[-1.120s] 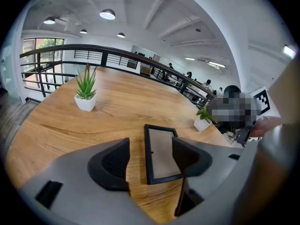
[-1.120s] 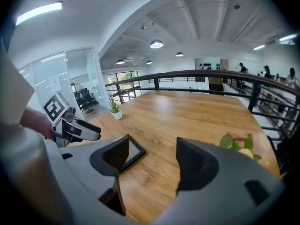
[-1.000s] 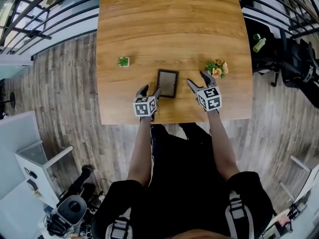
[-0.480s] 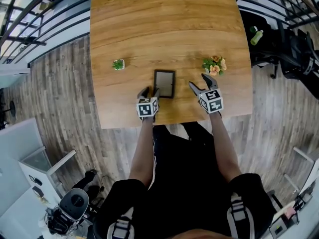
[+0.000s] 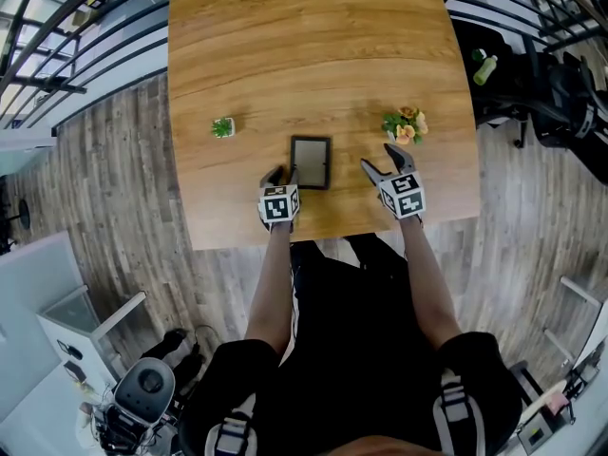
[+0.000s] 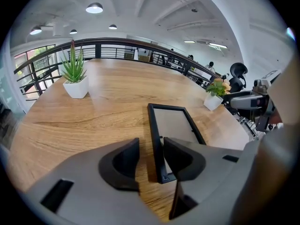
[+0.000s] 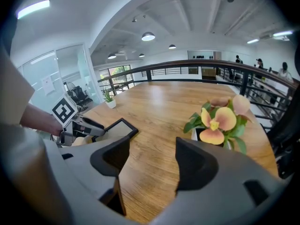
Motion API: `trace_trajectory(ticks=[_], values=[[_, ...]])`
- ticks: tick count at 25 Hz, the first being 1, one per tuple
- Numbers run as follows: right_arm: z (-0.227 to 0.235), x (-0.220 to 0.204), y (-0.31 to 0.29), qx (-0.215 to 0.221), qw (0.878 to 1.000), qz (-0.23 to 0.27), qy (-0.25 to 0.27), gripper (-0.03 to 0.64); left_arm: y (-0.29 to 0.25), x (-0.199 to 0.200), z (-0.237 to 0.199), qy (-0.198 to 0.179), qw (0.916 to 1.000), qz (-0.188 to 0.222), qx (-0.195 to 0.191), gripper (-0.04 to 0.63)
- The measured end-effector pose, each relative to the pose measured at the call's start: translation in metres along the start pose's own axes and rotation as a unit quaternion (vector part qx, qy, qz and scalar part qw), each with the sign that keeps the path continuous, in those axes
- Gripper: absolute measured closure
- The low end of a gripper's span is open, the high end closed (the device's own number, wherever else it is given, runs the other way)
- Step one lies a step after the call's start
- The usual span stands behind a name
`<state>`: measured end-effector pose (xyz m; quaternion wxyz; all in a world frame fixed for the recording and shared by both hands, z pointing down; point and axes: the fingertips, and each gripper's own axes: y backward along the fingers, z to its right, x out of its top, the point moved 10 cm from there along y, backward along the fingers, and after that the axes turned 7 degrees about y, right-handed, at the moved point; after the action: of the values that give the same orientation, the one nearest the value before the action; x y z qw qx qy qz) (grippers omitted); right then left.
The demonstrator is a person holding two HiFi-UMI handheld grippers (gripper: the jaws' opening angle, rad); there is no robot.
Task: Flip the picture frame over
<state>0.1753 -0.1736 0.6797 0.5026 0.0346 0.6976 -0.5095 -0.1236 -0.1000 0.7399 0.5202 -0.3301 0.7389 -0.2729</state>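
The black picture frame (image 5: 310, 162) lies flat on the wooden table (image 5: 313, 46) near its front edge, with a pale panel inside its rim (image 6: 174, 124). My left gripper (image 5: 285, 175) is at the frame's near left corner. Its jaws have just been closing and straddle the frame's left rail (image 6: 155, 139). A gap still shows beside the left pad, so the gripper (image 6: 151, 150) counts as open. My right gripper (image 5: 378, 158) hovers open and empty to the right of the frame (image 7: 117, 128), its jaws (image 7: 152, 150) over bare wood.
A pot of orange flowers (image 5: 406, 126) stands just beyond my right gripper, close to its right jaw (image 7: 220, 123). A small green plant in a white pot (image 5: 222, 127) stands to the left (image 6: 75, 76). A railing runs behind the table.
My left gripper's jaws have narrowed around the frame's left edge and sunk slightly. The right gripper has shifted a little. The frame has not moved.
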Motion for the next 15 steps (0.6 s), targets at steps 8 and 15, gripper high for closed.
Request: trace_trajectory(ticks=[8, 15], values=[[-0.0054, -0.0005, 0.0045, 0.000, 1.000, 0.003, 0.004, 0.313, -0.0022, -0.0007, 0.0036, 0.016, 0.9998, 0.000, -0.008, 0.495], [-0.0085, -0.0003, 0.0105, 0.002, 1.000, 0.006, 0.004, 0.314, -0.0015, 0.0016, 0.0005, 0.060, 0.9982, -0.004, -0.007, 0.532]])
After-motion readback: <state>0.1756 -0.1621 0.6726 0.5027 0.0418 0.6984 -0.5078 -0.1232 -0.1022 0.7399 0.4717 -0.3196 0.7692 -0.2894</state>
